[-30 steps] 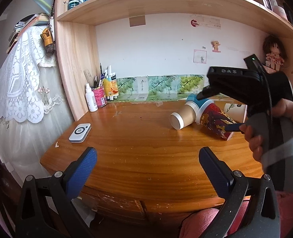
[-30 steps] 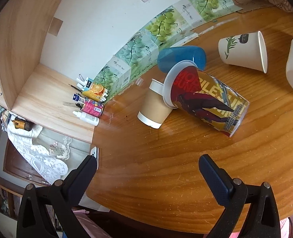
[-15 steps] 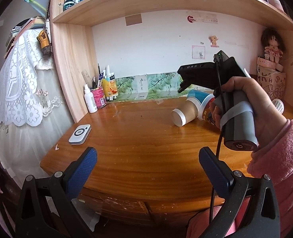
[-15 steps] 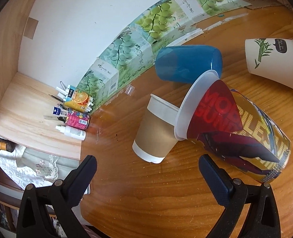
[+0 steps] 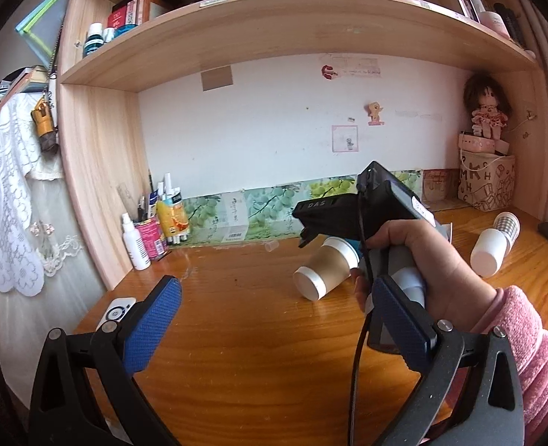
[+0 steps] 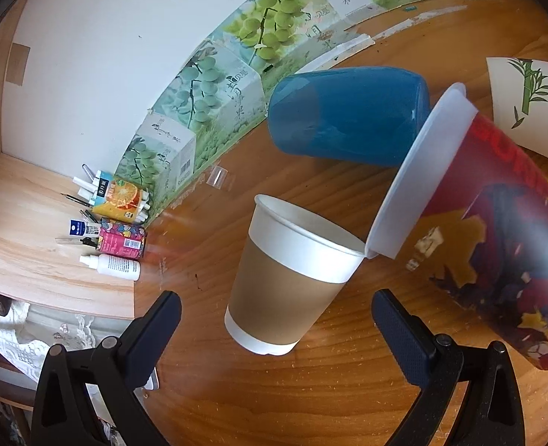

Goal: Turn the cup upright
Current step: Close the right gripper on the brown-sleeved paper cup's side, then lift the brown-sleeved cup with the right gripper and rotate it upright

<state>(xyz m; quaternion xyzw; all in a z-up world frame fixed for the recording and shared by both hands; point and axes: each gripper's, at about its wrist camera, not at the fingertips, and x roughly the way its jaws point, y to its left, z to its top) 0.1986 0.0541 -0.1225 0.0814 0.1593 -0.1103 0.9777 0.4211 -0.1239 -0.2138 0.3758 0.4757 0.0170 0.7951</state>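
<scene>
A brown paper cup with white rim and base (image 6: 288,278) lies on its side on the wooden desk (image 6: 274,401); it also shows in the left wrist view (image 5: 326,267). My right gripper (image 6: 275,319) is open, just above and in front of its base, its jaws either side of the cup without touching. A red printed cup (image 6: 489,230), a blue cup (image 6: 348,115) and a white bamboo-print cup (image 6: 526,100) also lie on their sides. My left gripper (image 5: 274,319) is open and empty, back near the desk's front edge.
Bottles and pens (image 5: 151,230) stand at the back left against the shelf wall. Green grape-print boxes (image 5: 236,215) line the back wall. Two more white cups (image 5: 496,241) lie at the right. A small white device (image 5: 116,308) sits at the front left.
My right gripper has moved forward and down toward the brown cup, which now sits between its fingers' line. The left gripper has tilted its view upward.
</scene>
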